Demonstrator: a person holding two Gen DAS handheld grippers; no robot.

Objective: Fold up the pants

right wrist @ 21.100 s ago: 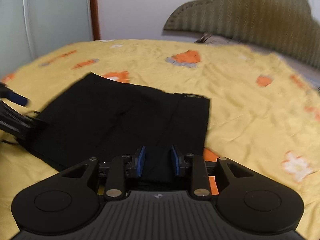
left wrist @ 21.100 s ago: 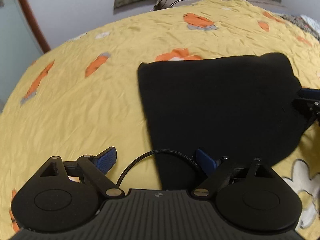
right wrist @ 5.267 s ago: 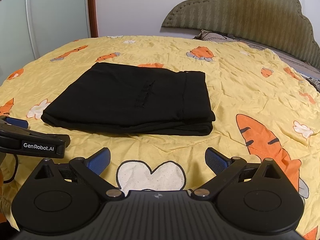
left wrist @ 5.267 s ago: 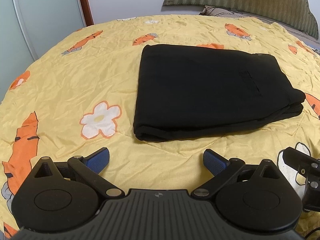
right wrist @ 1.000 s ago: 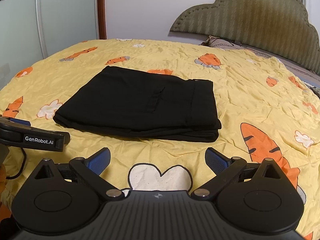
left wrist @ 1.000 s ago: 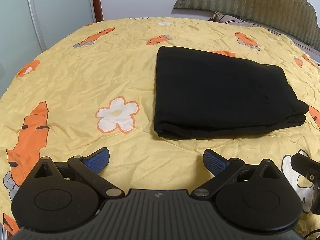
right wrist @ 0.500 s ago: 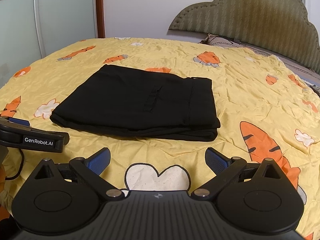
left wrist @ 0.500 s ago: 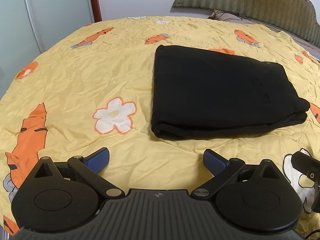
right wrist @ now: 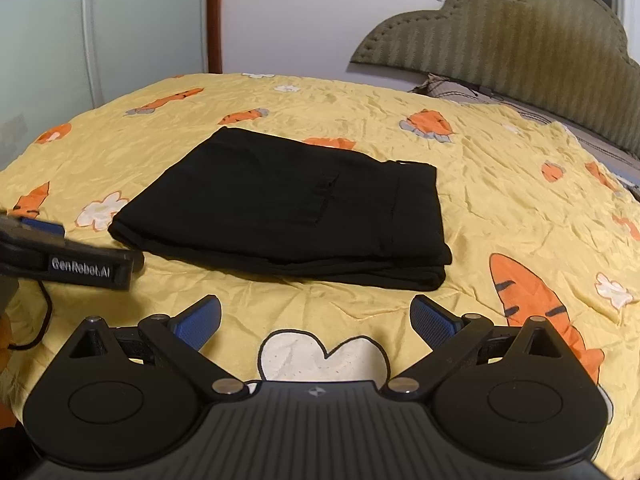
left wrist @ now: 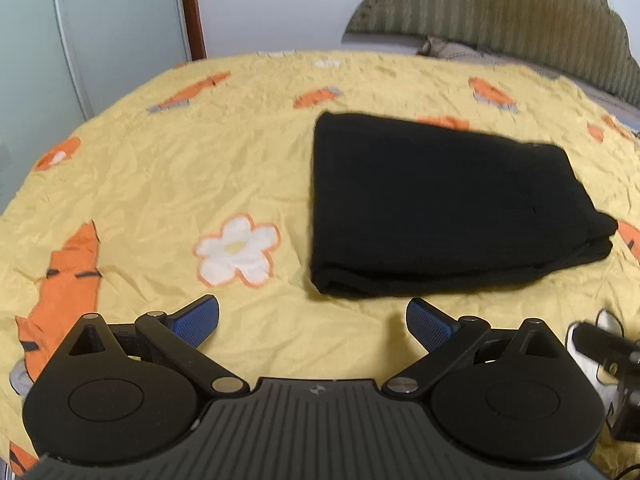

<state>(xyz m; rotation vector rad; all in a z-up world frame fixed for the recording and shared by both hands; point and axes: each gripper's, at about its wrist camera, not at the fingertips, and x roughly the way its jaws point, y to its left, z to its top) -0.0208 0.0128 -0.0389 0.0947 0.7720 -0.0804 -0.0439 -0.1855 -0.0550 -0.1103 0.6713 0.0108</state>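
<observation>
The black pants (left wrist: 440, 204) lie folded into a flat rectangle on the yellow bedspread (left wrist: 200, 168); they also show in the right wrist view (right wrist: 296, 204). My left gripper (left wrist: 313, 320) is open and empty, held back from the pants' near left corner. My right gripper (right wrist: 316, 320) is open and empty, held back from the pants' near edge. The left gripper's side also shows at the left of the right wrist view (right wrist: 72, 256). Part of the right gripper shows at the right edge of the left wrist view (left wrist: 608, 348).
The bedspread carries orange carrot and white flower prints. An olive padded headboard (right wrist: 520, 36) and a pillow (right wrist: 452, 88) lie at the far right. A frosted glass door with a brown frame (right wrist: 214, 16) stands behind the bed on the left.
Both grippers have drawn back and lifted slightly, so the pants sit a little farther off. The pants have not moved. Both grippers stay open.
</observation>
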